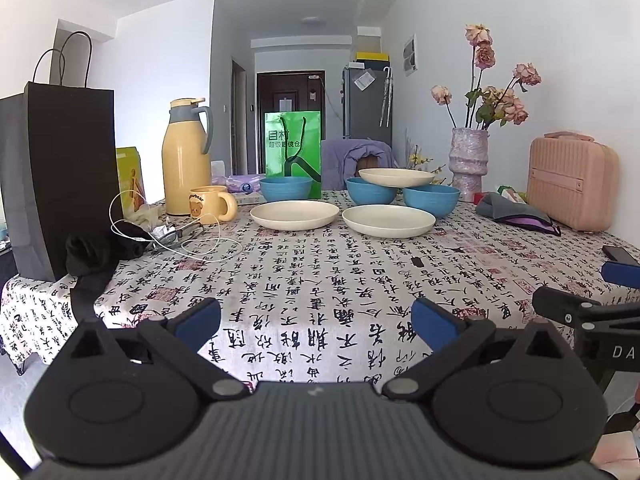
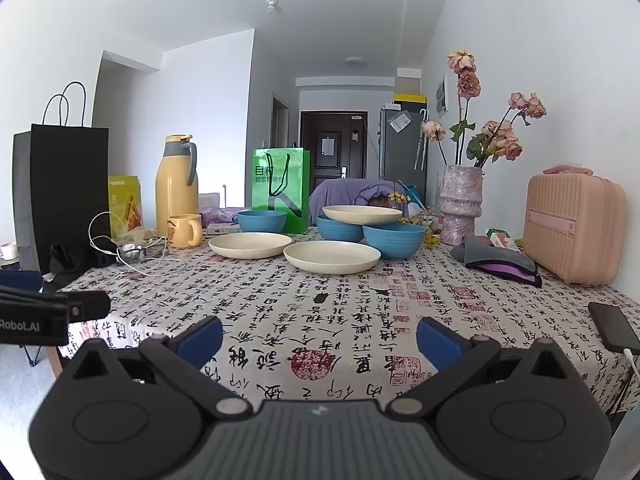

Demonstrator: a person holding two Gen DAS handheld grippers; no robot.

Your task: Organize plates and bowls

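Three cream plates (image 1: 295,215) and three blue bowls (image 1: 285,189) sit scattered at the counter's (image 1: 320,280) far side, one plate perched across two bowls, nothing stacked yet, and I hold both left tongs (image 1: 316,322) and right tongs (image 2: 320,336) spread, empty.

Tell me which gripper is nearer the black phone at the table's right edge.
Right. The right gripper hovers open just left of the black phone; the left gripper, also open, sits farther left, beyond the right one.
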